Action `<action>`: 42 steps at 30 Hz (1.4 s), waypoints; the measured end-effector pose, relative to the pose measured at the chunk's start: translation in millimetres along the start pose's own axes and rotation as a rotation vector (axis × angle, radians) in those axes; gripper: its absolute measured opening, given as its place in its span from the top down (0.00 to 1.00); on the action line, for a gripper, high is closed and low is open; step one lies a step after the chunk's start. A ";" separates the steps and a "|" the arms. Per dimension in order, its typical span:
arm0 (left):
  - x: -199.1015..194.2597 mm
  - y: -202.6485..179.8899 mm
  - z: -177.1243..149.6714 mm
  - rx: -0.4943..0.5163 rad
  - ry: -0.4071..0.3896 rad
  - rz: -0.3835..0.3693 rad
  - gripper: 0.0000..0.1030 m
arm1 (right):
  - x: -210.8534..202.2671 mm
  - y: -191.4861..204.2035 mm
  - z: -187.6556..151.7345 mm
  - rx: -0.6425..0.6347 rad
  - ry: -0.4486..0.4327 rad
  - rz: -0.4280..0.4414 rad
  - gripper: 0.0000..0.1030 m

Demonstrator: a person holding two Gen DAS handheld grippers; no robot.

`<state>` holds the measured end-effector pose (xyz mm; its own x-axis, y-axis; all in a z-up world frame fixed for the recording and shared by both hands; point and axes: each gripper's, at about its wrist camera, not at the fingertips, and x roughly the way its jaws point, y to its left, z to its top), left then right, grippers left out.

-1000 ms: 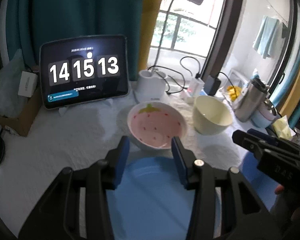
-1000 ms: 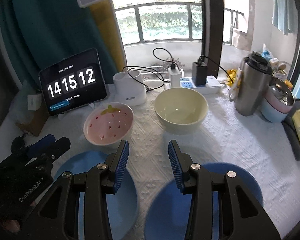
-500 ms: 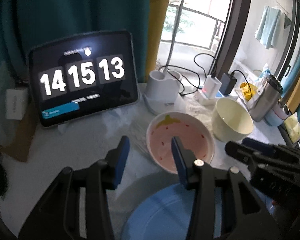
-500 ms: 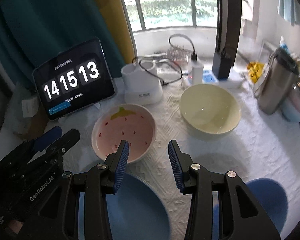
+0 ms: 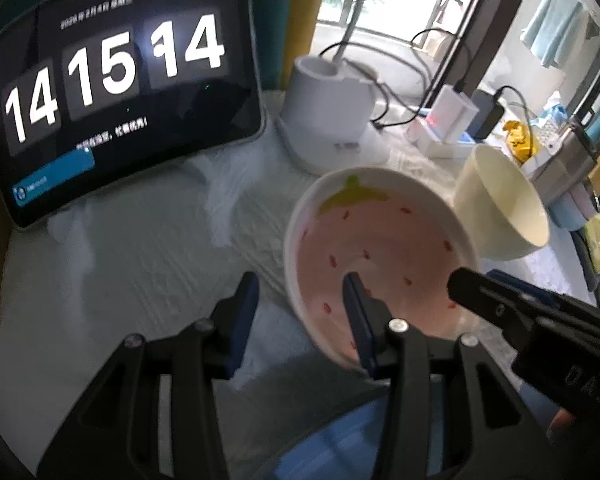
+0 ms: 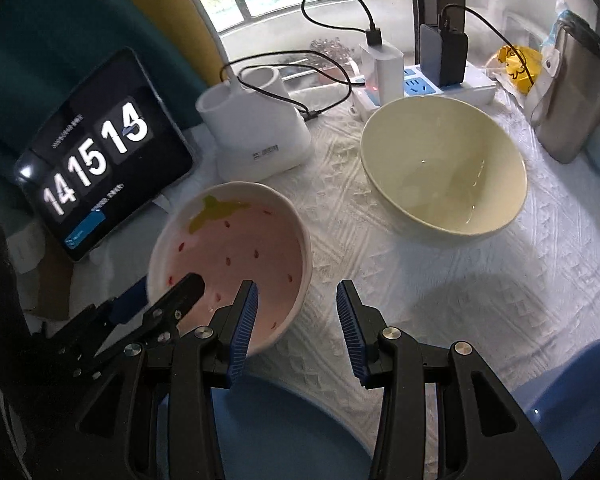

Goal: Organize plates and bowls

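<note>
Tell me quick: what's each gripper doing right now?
Left gripper: open, straddling the rim of the strawberry bowl, not clamped.
Right gripper: open, holding nothing.

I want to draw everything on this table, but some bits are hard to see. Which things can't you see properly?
- Near blue plate: right wrist view, covered by the right gripper and cut off at the bottom.
- Second blue plate: cut off at the right edge.
- Small tablet text: left wrist view, blurred.
- Strawberry bowl: near rim hidden by both grippers.
</note>
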<state>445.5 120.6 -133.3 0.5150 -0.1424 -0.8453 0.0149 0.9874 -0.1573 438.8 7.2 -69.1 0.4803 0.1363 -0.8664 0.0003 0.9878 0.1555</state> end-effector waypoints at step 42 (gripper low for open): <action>-7.7 -6.9 -4.7 0.042 -0.048 -0.031 0.83 | 16.1 12.3 -7.7 -0.012 -0.022 0.040 0.87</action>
<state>437.4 114.6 -128.1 0.5539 -0.1703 -0.8149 0.0666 0.9848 -0.1606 439.8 22.2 -84.8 0.4990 0.1737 -0.8490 -0.0297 0.9826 0.1836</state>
